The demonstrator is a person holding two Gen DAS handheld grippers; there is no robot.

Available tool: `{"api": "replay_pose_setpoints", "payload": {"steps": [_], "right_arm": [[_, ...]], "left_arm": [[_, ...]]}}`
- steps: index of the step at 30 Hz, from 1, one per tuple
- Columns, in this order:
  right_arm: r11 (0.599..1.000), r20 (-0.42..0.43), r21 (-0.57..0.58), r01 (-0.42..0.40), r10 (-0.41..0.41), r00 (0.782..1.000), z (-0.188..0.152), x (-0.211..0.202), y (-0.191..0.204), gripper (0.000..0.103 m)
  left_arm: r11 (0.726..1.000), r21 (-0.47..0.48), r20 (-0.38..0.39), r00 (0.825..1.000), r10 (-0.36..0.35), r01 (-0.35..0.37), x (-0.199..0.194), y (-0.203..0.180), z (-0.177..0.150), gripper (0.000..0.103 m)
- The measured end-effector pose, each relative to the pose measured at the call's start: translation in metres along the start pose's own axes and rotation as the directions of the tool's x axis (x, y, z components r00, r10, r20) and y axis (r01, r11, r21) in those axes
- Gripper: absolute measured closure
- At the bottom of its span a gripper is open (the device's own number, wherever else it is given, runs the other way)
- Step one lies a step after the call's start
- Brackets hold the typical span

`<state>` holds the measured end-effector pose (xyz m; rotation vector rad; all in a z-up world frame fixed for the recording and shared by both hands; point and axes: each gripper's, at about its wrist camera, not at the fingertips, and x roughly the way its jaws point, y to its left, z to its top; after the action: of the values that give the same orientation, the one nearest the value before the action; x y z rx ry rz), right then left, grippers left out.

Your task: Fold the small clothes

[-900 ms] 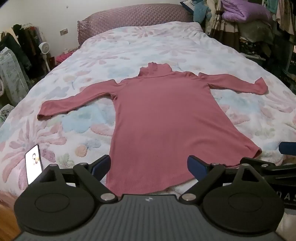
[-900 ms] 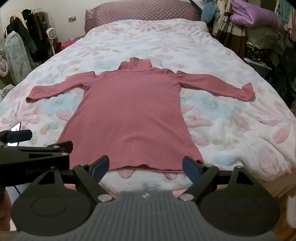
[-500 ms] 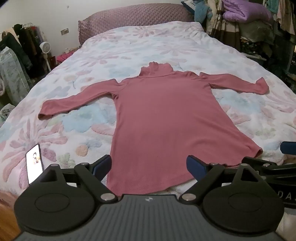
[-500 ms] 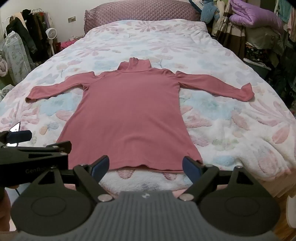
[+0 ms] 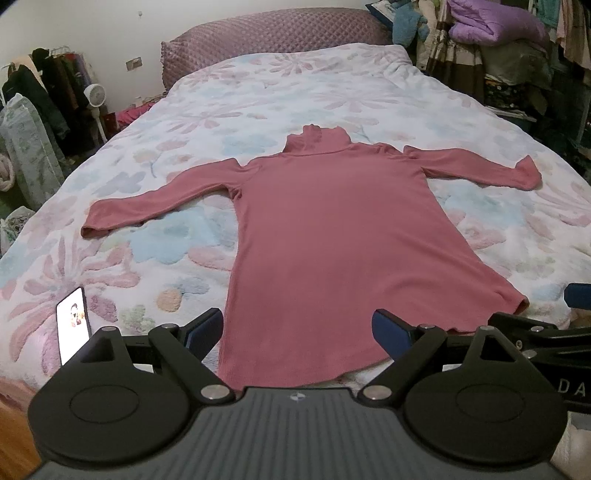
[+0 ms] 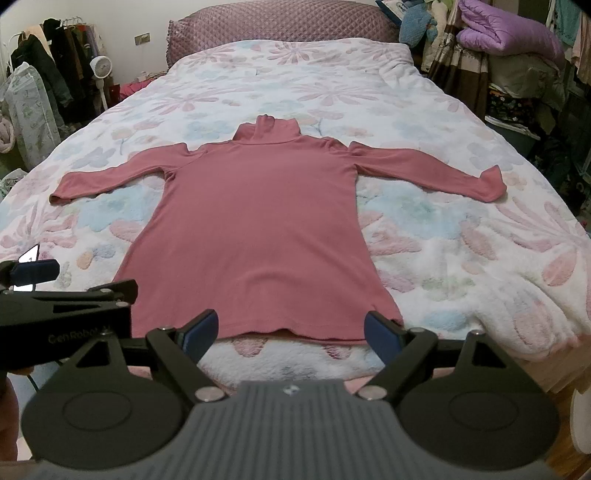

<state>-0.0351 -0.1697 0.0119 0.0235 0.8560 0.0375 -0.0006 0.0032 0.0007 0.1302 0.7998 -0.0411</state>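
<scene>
The pink top [image 6: 258, 221] is soft ribbed cloth. The blanket [image 6: 461, 258] looks fluffy. The phone [image 5: 73, 325], at eight o'clock, has shiny glass.

Floral bed [image 5: 332, 85] bears pink top [image 5: 332, 240]; phone [image 5: 73, 325].

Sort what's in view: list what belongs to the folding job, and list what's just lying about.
For the job:
- pink turtleneck, spread flat with its sleeves out
- left tool, open
- right tool, open
- bed, the work surface

Lying about:
- phone near the bed's edge, screen lit
- small fan
- purple pillow
- hanging clothes
- purple quilt
</scene>
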Motion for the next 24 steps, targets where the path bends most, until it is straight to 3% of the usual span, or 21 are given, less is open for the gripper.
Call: {"api": "replay_pose_setpoints", "payload": {"steps": [24], "right_arm": [[1.0,0.001,-0.001,0.001,-0.001,1.0,0.0005,0.0001,0.0003,0.021]], "left_arm": [[1.0,0.0,0.001,1.0,0.0,0.0,0.0003,0.0018,0.0004,0.0]]}}
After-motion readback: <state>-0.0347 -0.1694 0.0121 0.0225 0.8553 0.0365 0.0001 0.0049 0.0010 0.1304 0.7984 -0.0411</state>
